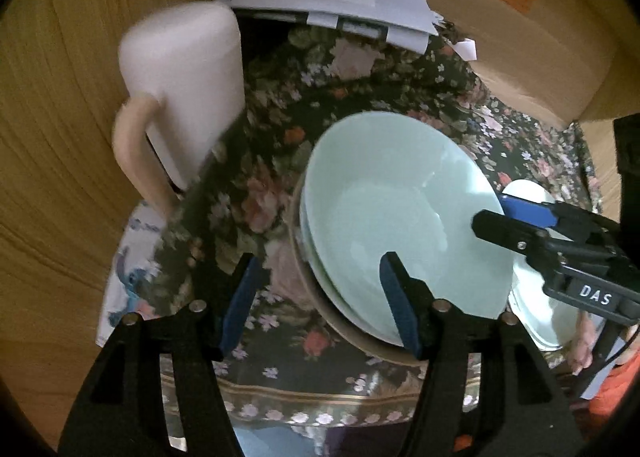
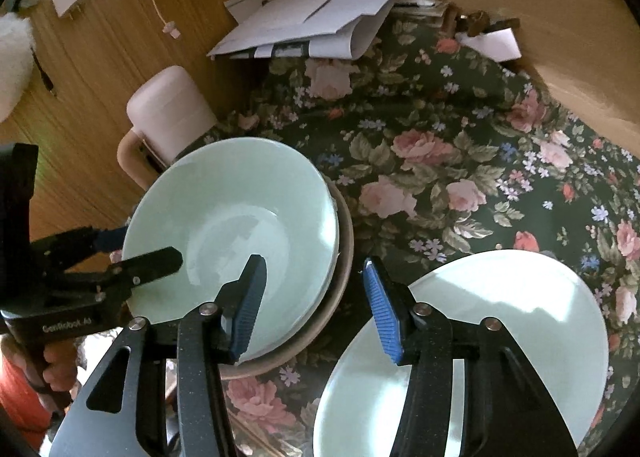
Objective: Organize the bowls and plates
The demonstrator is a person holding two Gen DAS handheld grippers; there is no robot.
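Just then both sets of fingers, left [image 1: 320, 305] and right [image 2: 314, 309], stood apart, gripping nothing, around the stacked green bowls [image 2: 236, 233] on the table [image 2: 460, 177]; next I judged the plate [image 2: 500, 321] needed fetching.

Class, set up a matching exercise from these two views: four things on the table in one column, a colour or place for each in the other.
1. pale green ceramic bowl
2. pale green plate
3. white plastic jug
4. white paper sheets

a. far end of the floral cloth
b. stacked on a beige dish
c. cream handle
d. lying alone on the cloth, at the picture's right

Pairs: 1-b, 2-d, 3-c, 4-a
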